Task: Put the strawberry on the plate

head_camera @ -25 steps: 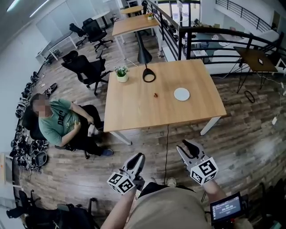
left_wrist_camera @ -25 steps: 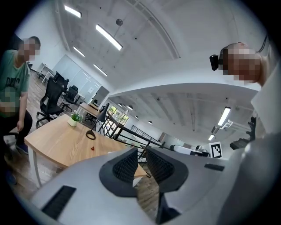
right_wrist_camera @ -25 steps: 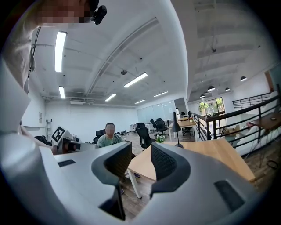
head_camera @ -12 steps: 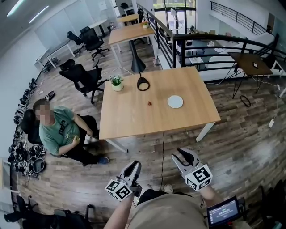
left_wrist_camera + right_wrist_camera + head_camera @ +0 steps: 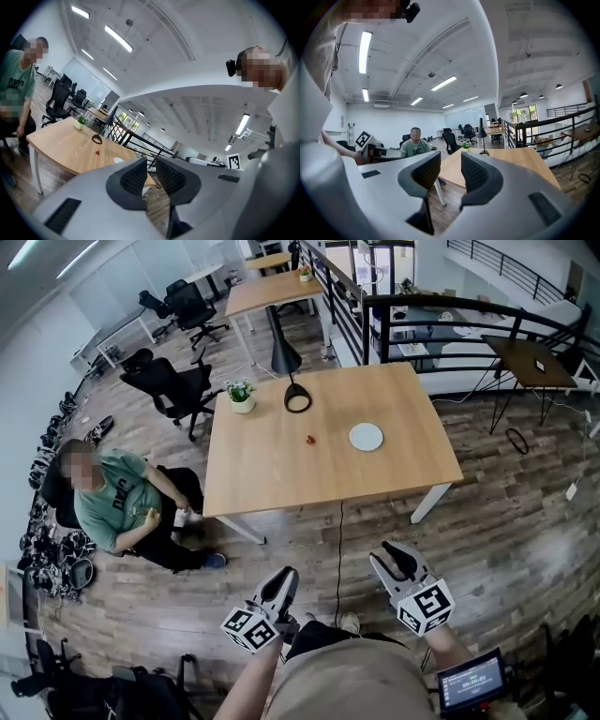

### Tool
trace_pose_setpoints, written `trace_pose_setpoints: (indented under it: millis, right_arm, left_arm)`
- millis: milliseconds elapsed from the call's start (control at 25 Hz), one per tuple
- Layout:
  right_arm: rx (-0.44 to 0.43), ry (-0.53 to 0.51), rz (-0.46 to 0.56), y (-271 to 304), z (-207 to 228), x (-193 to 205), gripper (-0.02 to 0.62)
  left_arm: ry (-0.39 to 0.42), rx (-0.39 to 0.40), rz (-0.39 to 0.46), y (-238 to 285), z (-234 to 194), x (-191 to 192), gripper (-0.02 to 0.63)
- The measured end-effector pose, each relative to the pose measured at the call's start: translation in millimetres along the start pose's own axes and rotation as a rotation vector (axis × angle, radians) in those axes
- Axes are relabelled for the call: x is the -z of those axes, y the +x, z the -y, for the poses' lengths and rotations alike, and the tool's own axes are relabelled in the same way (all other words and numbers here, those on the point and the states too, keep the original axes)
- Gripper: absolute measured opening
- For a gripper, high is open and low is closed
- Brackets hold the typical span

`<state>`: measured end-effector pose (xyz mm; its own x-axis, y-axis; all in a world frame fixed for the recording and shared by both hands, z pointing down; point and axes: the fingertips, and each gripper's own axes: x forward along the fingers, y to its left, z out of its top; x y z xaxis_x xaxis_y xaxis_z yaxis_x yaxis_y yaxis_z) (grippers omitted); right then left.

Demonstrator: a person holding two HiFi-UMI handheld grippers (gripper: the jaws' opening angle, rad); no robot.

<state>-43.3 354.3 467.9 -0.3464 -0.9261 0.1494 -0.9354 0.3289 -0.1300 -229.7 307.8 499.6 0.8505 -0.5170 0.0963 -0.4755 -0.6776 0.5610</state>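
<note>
A small red strawberry lies on the wooden table, a little left of a white plate. Both grippers hang low in front of the person's body, over the floor and well short of the table's near edge. My left gripper and my right gripper each show a narrow gap between the jaws with nothing in it. The left gripper view looks past my left gripper to the strawberry and the plate, both far off. My right gripper points at the table's corner.
A black lamp base and a small potted plant stand at the table's far side. A person in a green shirt sits left of the table. Office chairs, a black railing and further tables surround it. A cable runs down from the table.
The head view has shifted a little, so the table sits slightly differently in the picture. Both grippers stay low in front of the body with their jaws unchanged.
</note>
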Motion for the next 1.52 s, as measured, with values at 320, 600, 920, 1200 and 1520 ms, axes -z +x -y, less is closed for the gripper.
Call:
trace_pose_setpoints:
  millis: [320,600,920,1200,1520]
  right_arm:
    - [0.005,0.004,0.017,5.8,7.9,-5.2,0.121]
    - [0.005,0.001,0.022,10.9,15.6,-8.8,0.121]
    - [-0.004,0.032,0.012,16.0,23.5,-5.9,0.121]
    - [-0.009,0.039,-0.004,34.0,36.7,-6.6,0.121]
    - [-0.014,0.042,0.003,84.9,52.1,-14.0,0.121]
  left_arm:
    - [0.016,-0.020,0.007,-3.9,-3.0,-10.7,0.044]
    - [0.026,-0.021,0.005,6.5,-1.4,-14.7,0.044]
    - [0.011,-0.032,-0.008,13.6,-0.2,-10.5,0.044]
    - [-0.002,-0.041,0.000,25.7,-11.8,-19.4,0.043]
    - [-0.004,-0.046,0.002,52.8,-50.3,-41.2,0.043]
